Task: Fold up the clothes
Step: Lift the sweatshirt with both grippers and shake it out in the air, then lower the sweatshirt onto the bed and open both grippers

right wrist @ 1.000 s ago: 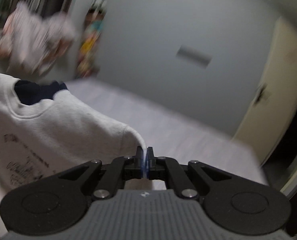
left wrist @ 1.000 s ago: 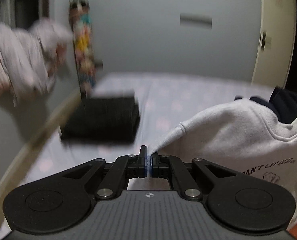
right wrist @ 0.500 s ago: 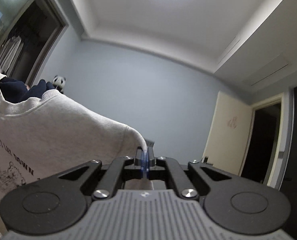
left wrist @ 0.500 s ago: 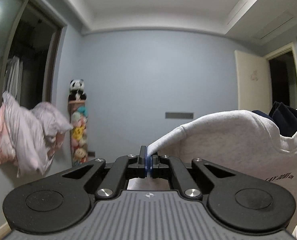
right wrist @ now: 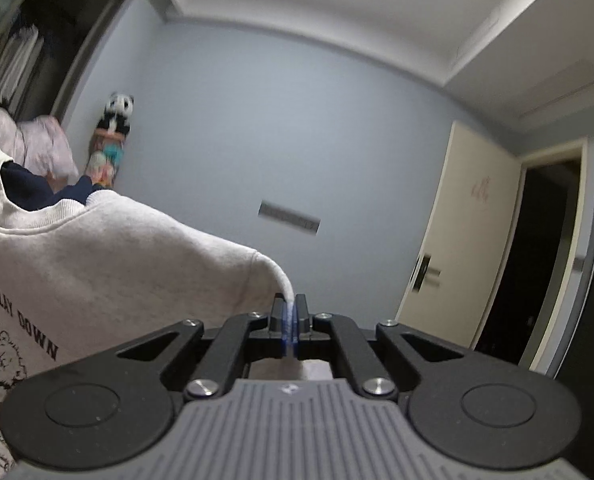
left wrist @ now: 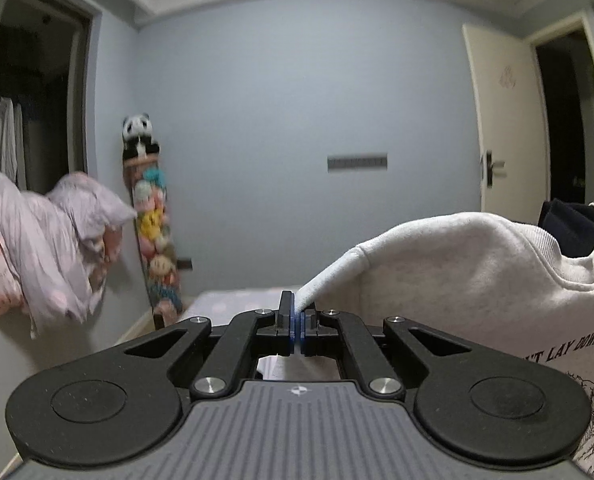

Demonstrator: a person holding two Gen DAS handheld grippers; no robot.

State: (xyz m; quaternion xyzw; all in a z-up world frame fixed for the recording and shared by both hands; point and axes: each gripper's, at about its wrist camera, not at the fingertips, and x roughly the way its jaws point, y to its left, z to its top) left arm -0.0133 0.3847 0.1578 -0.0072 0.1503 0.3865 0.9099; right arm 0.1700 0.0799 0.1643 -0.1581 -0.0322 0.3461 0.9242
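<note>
Pale grey sweatshirt [left wrist: 469,264] held up in the air, stretched between two claws, dark navy lining showing inside the collar [right wrist: 37,190]. Printed on the chest in dark letters: "LAY DOWN" in full in the right wrist view, above a line-drawn bear; partly cut off in the left wrist view. Left gripper [left wrist: 297,322] pinched tight on one shoulder corner, right gripper [right wrist: 290,328] pinched tight on the other. Beyond, a blue-grey wall with a plush panda [left wrist: 137,136] atop a column of soft toys, bundled lilac bedding [left wrist: 45,248] beside it. Strip of bed [left wrist: 237,300] seen only from the left wrist. Cream door [right wrist: 457,248] ajar, small pink mark on it unreadable.
</note>
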